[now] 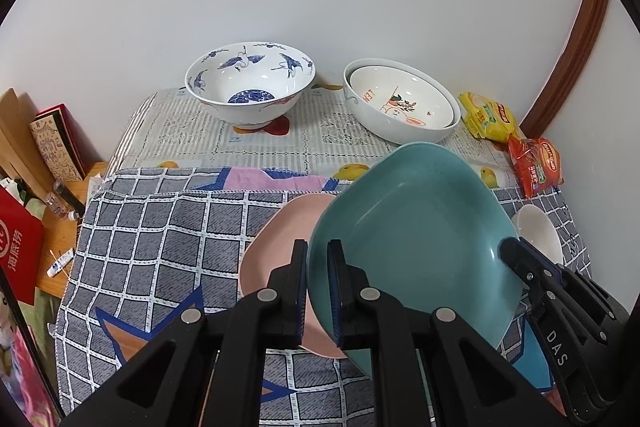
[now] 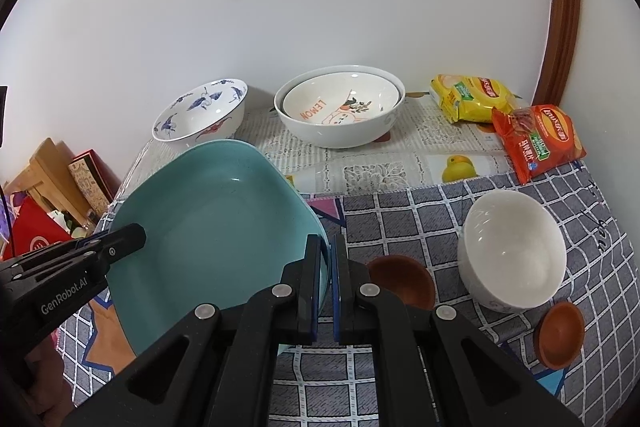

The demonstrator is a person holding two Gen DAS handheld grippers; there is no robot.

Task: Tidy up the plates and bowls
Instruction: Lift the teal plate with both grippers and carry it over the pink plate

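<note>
In the left wrist view your left tongs [image 1: 318,291] are clamped on the teal plate's [image 1: 412,227] near rim, tilted above the pink plate [image 1: 276,247], while in the right wrist view your right tongs [image 2: 327,291] clamp its opposite rim.

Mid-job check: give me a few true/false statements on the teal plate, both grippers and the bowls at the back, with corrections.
1. Both grippers clamp the teal plate: the left gripper and the right gripper each pinch its rim. True.
2. The teal plate lies flat on the cloth. False: it is held tilted above the pink plate.
3. The lemon bowl sits nested in a larger white bowl. True.
4. The blue crane bowl is upside down. False: it stands upright.
</note>
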